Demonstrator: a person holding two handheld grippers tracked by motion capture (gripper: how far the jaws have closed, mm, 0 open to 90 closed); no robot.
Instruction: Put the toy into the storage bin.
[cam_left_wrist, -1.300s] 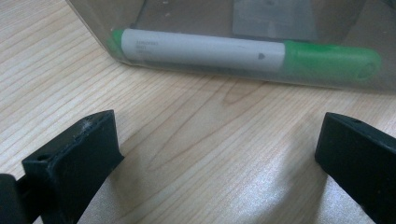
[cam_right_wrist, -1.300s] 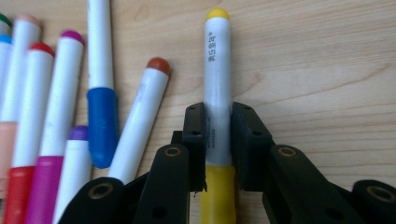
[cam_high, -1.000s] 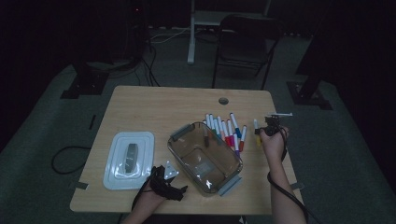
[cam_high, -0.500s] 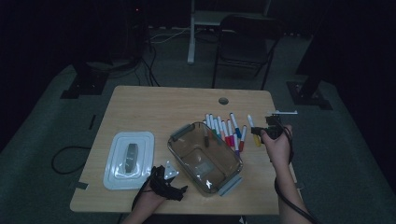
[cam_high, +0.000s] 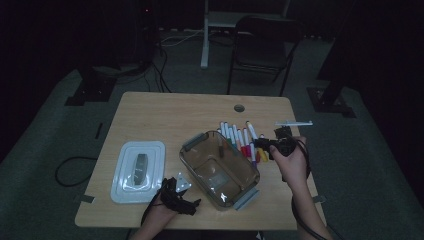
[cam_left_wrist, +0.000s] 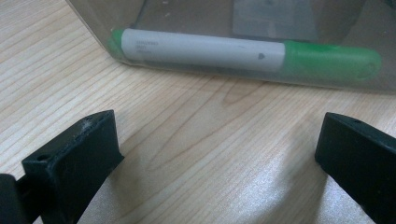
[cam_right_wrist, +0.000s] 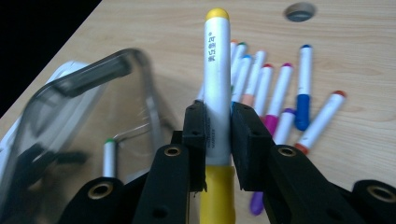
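At the left of the high view a white lid (cam_high: 137, 170) lies flat on the wooden table (cam_high: 165, 115), toward the lower left of the tabletop. Just right of it, at the bottom of the frame, the left gripper (cam_high: 177, 196) rests low on the table beside the near corner of a clear box (cam_high: 219, 167); in the left gripper view its two black jaws stand wide apart with bare wood between them and nothing held, and a green marker (cam_left_wrist: 243, 53) lies inside the box just behind its wall, across the upper part of that frame. The box sits in the middle of the table, turned at an angle. To its right a loose bunch of markers (cam_high: 239, 137) lies fanned on the wood, caps in several colours. At the right of the frame the right gripper (cam_high: 265, 144) is held above those markers, near the box's right edge. In the right gripper view its jaws are closed tight on the white barrel of a yellow marker (cam_right_wrist: 217, 70), which points up the middle of the frame.
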